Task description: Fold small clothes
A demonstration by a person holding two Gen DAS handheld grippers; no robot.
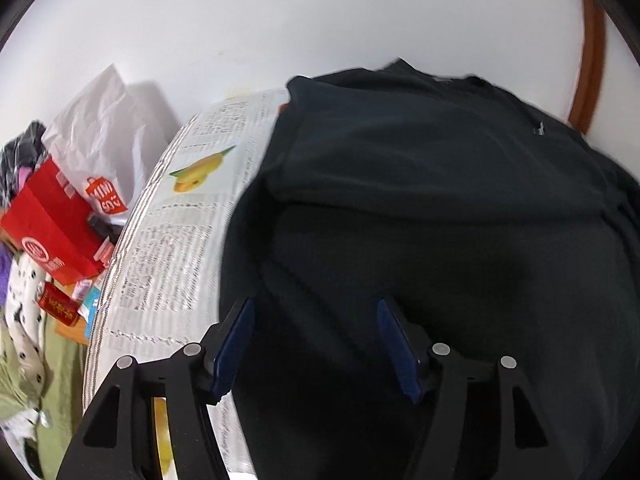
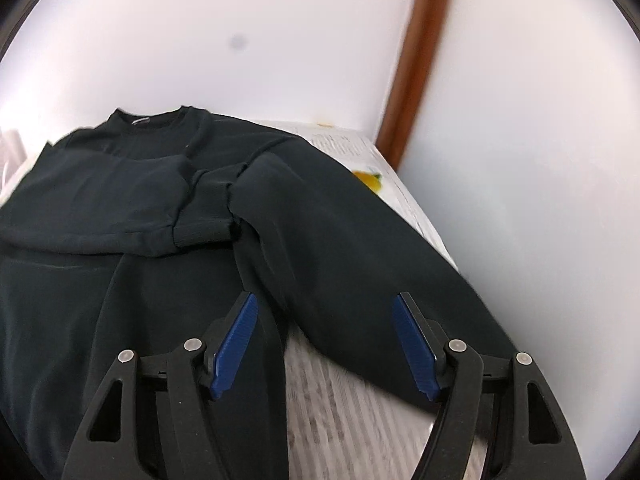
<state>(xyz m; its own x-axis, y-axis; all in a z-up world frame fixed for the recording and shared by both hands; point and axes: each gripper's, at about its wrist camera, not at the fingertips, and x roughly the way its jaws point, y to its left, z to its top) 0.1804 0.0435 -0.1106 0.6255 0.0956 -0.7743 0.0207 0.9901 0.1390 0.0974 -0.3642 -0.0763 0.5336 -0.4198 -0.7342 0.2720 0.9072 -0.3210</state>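
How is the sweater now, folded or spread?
Partly folded: on the sweater both sleeves lie crossed over the chest, cuffs meeting mid-body; the body is still laid out flat.

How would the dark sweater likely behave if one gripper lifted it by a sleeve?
The dark sweater would probably droop: its folded sleeve already creases softly. It might also drag the newspaper beneath it.

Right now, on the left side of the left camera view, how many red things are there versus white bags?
Red box: 1
Red tin: 1
White bag: 1
Total: 3
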